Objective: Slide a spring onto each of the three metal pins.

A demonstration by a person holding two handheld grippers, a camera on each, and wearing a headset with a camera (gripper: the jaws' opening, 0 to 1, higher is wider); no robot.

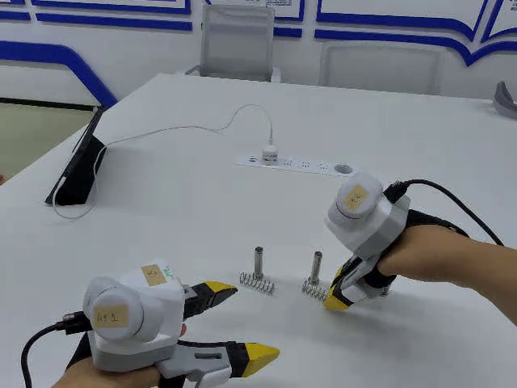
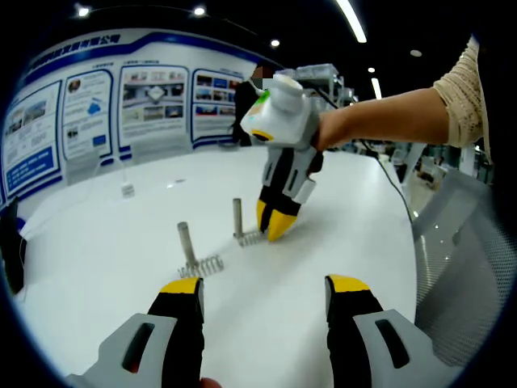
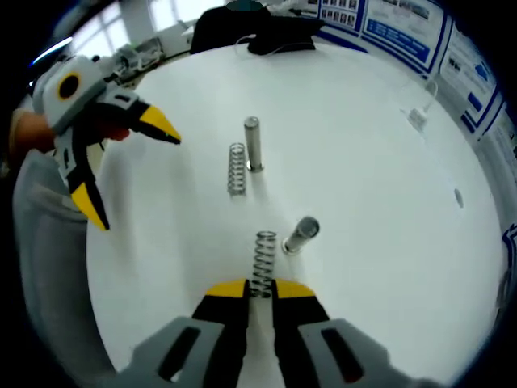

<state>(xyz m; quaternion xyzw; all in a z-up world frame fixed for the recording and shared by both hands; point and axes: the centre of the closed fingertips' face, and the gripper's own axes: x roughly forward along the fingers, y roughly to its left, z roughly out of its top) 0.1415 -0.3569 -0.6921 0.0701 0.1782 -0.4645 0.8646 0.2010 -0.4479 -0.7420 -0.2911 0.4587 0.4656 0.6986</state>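
Observation:
Two metal pins stand upright on the white table, one at the left (image 1: 258, 262) and one at the right (image 1: 315, 267). A spring (image 1: 257, 283) lies flat at the left pin's base. Another spring (image 1: 314, 289) lies by the right pin. My right gripper (image 1: 335, 301) is shut on that spring's near end (image 3: 261, 284), with the spring pointing forward beside the pin (image 3: 300, 234). My left gripper (image 1: 242, 323) is held open at the near left, short of the left pin (image 2: 187, 242) and its spring (image 2: 202, 264), with nothing between its jaws (image 2: 265, 287).
A white power strip (image 1: 299, 164) with a plugged charger (image 1: 270, 152) and cable lies mid-table. A dark tablet (image 1: 79, 166) leans at the left edge. Chairs (image 1: 237, 40) stand beyond the far edge. Bare tabletop (image 1: 186, 218) surrounds the pins.

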